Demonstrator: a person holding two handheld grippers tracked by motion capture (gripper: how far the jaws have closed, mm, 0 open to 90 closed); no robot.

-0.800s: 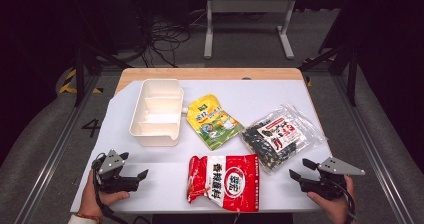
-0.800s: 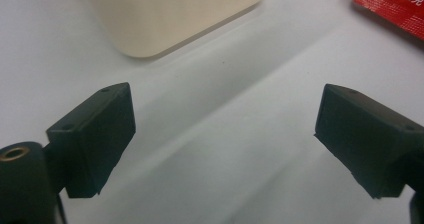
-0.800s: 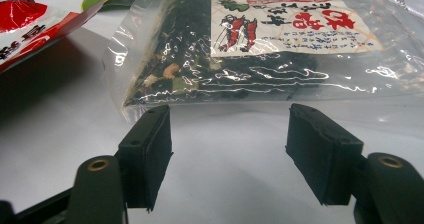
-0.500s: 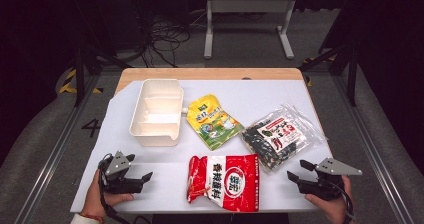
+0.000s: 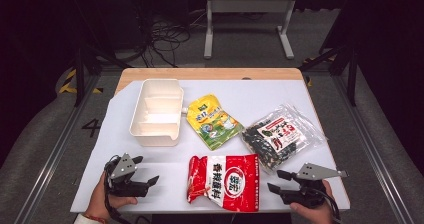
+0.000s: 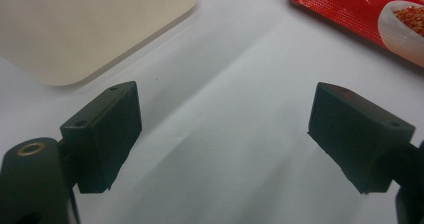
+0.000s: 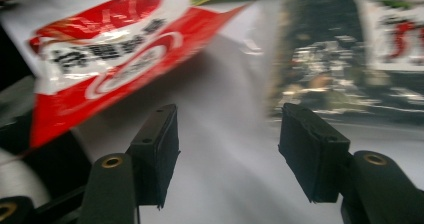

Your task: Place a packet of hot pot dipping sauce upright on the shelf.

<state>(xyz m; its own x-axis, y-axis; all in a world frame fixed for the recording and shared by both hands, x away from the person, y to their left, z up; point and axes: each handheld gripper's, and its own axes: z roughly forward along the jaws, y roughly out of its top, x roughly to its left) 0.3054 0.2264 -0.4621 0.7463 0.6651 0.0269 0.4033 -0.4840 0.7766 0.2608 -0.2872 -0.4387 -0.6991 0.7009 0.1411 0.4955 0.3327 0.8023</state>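
Both hands have crept inward along the near edge of the table since the earlier frames, the left gripper [image 5: 148, 180] now nearer the red packet [image 5: 224, 182] than it was, the right gripper [image 5: 276, 181] shifted a little left as well; the packets and the tray have kept their places.

Each gripper's jaws stand apart with nothing but bare white tabletop [image 5: 260, 96] between them. The red packet lies flat between the two grippers, near both and touching neither. In the left gripper view its glossy corner [image 6: 360, 11] sits beyond the right-hand jaw, well clear of the gap. In the right gripper view it lies ahead and to the left of the jaws [image 7: 107, 54], crinkled and shiny, red with a white band of black characters.

Ahead of the right gripper lies a clear plastic bag of dark dried pieces [image 5: 280, 136], its film wrinkled and reflective. A yellow-green pouch [image 5: 214, 120] lies just beside a cream, round-cornered plastic tray [image 5: 156, 111] with dividers inside. The jaw pads are matte black blocks
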